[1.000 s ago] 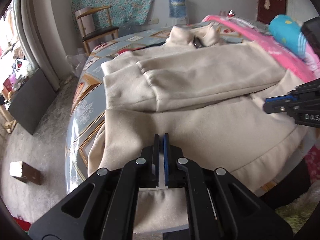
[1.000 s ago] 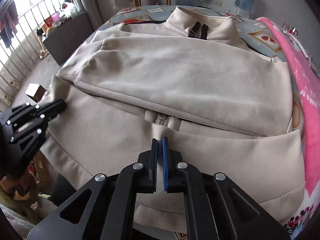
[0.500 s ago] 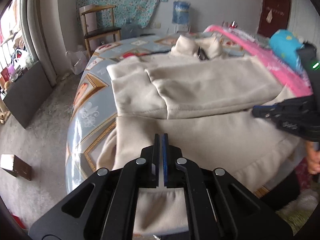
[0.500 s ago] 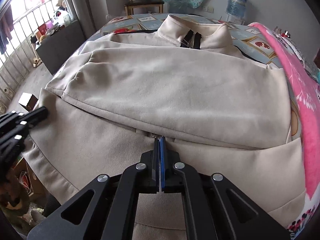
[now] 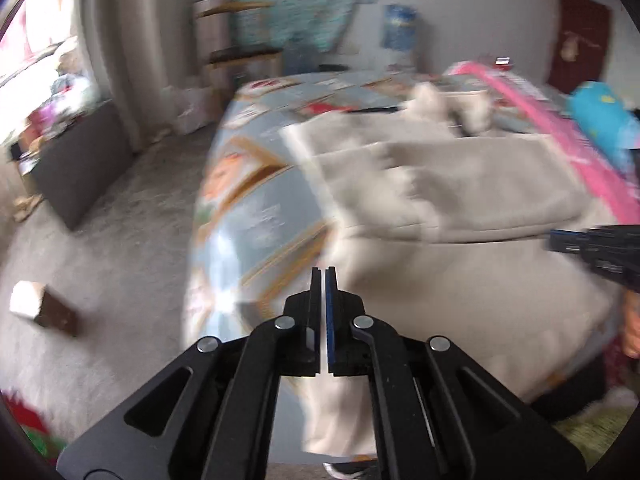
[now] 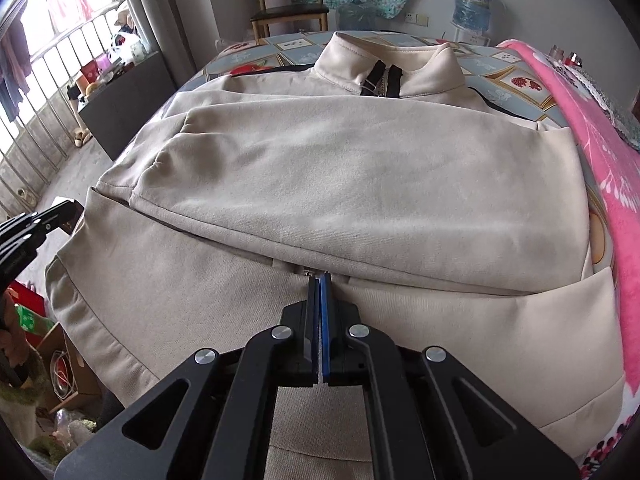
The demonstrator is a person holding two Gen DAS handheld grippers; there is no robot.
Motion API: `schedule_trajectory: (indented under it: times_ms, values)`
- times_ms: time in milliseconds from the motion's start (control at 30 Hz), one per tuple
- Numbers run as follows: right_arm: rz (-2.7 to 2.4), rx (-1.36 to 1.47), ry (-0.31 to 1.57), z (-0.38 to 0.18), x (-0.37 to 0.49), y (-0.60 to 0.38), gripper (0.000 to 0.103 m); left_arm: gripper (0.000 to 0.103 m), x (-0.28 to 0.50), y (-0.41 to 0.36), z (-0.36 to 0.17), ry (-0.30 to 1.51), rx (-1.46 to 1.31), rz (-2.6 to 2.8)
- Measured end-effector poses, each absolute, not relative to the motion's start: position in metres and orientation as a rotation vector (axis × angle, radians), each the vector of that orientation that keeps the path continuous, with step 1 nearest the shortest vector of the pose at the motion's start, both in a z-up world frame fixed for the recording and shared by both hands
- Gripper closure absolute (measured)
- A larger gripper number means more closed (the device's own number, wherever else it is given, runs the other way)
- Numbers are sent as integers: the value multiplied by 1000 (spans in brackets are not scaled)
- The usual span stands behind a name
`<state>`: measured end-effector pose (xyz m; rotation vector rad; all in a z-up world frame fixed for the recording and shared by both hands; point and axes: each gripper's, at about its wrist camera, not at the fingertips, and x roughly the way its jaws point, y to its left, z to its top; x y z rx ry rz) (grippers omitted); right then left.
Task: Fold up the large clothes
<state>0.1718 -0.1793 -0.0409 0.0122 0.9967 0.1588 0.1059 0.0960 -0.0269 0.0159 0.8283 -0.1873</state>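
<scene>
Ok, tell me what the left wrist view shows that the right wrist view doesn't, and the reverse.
Only the left wrist view, which is blurred, shows the small block on the floor and the turquoise pillow. Only the right wrist view shows the window railing and the jacket's zipper at the collar. Both show the beige jacket on the bed, the chair, the water bottle and the pink blanket.

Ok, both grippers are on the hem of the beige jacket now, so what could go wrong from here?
1. The left gripper view is motion-blurred; a fast lift could tug the hem from its nearly closed jaws.
2. The right gripper pinches fabric near the jacket zipper, so the fold may come out uneven.
3. The folded sleeve could slide off.
</scene>
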Motion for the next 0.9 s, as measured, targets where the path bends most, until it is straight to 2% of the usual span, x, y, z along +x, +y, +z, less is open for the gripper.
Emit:
schedule_trajectory:
  times_ms: [133, 333, 500, 867, 900]
  values:
    - [176, 29, 989, -42, 172, -183, 102, 99, 111, 62, -34, 880, 108, -217]
    - [206, 79, 982, -43, 172, -189, 102, 99, 102, 5, -14, 828, 68, -431]
    - [242, 144, 983, -45, 173, -198, 102, 99, 102, -61, -40, 888, 185, -551]
    - [269, 322, 948, -34, 162, -239, 102, 99, 109, -78, -53, 918, 187, -490]
    - [247, 342, 925, -28, 155, -252, 98, 99, 109, -79, -53, 918, 185, -486]
